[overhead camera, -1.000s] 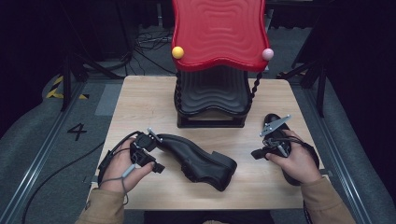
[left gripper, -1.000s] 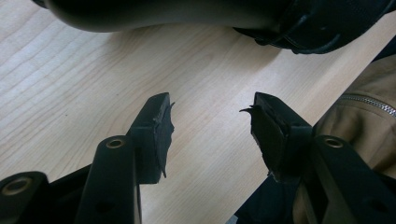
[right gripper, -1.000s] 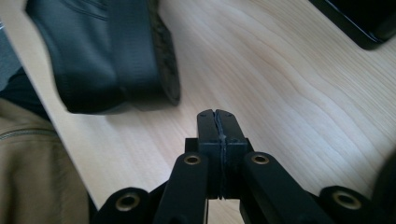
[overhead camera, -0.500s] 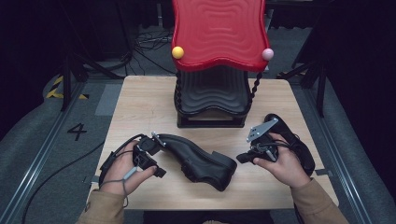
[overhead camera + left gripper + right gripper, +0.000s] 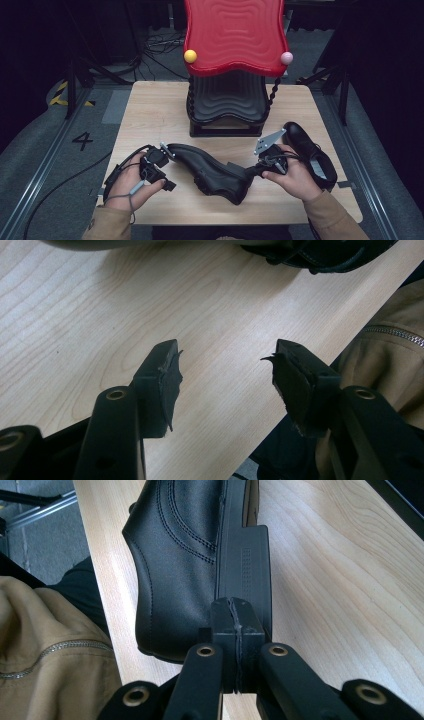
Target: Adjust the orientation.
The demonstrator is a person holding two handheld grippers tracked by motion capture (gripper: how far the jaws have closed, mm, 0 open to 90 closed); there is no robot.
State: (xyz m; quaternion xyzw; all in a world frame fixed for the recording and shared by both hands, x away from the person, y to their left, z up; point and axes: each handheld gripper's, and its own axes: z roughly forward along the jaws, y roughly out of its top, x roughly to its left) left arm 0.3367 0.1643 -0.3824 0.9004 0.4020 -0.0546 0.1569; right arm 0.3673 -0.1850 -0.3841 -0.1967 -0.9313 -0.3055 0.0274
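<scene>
I am seeing the red tray (image 5: 234, 35) cropped by the high view's top edge. The second shoe (image 5: 310, 152) is lying partly behind the right hand (image 5: 292, 175). In the left gripper view, the black shoe (image 5: 320, 252) is running off the top edge.

A staged recording space rather than a home or shop: a small light-wood table (image 5: 150, 115) stands alone on grey carpet, ringed by black drapes and dark stand legs (image 5: 72, 82). Loose cables (image 5: 160, 42) trail across the floor behind it, yellow-and-black hazard tape (image 5: 62, 92) marks one spot, and a taped "4" (image 5: 82, 141) labels the station (metal rails run along both sides). A red-topped shoe rack (image 5: 232, 35) is the lone prop.
</scene>
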